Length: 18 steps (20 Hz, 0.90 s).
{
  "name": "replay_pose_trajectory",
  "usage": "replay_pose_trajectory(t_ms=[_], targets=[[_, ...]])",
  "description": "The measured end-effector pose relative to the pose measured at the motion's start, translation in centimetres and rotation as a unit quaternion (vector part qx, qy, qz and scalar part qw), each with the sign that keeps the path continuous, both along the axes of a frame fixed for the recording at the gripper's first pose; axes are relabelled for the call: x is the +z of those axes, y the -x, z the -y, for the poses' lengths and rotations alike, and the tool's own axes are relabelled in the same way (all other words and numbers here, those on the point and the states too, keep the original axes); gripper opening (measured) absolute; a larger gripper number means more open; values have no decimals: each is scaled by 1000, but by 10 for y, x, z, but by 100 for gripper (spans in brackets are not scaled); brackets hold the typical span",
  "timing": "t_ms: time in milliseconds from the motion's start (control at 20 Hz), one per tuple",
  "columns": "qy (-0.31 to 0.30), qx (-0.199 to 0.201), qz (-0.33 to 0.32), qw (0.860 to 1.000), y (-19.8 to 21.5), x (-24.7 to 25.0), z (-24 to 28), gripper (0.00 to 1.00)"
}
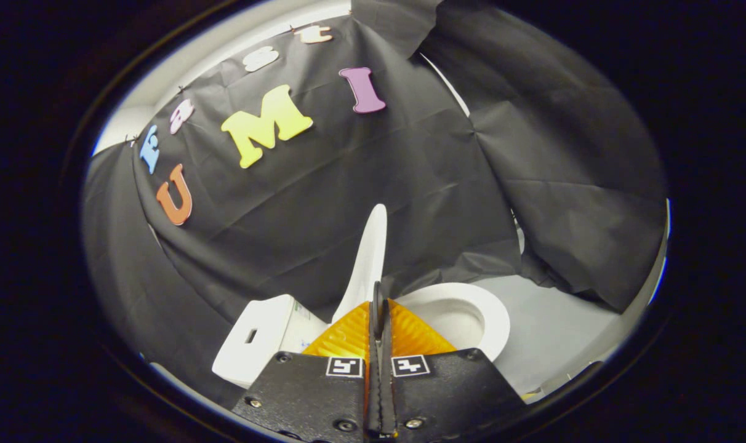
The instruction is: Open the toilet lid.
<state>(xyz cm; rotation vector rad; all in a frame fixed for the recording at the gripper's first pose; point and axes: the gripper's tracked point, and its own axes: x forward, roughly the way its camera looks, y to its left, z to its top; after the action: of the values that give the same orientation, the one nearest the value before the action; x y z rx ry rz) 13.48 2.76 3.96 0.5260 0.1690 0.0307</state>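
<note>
Furthest left, a white toilet tank (259,338) sits low against the black cloth wall (324,203), a small dark slot in its near face; just beside it, toward the fingers, a pale panel with faint markings is too small to make out. Next comes the toilet lid (368,258), white and raised, seen almost edge-on as a narrow blade rising from just beyond the fingertips; it stands close to upright, tilted slightly, with the cloth behind it. The gripper (378,295) sits directly below the lid's lower end; its two orange fingers (348,335) are pressed together with no gap visible between their dark inner edges, and nothing is seen caught between them; whether the tips touch the lid's base cannot be told. Black finger mounts, each with a small square marker, lie nearest the camera. To the right of the fingers the open toilet seat (493,314) rings the white bowl (453,320); beyond it a grey floor (551,320) runs under a hanging fold of cloth.
</note>
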Motion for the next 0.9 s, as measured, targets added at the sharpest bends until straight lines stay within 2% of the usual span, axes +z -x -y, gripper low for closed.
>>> replay_pose_trajectory(t_ms=[550, 900], targets=[[70, -1, 29, 997, 8, 31, -51, 6], [95, 15, 45, 994, 9, 49, -91, 7]])
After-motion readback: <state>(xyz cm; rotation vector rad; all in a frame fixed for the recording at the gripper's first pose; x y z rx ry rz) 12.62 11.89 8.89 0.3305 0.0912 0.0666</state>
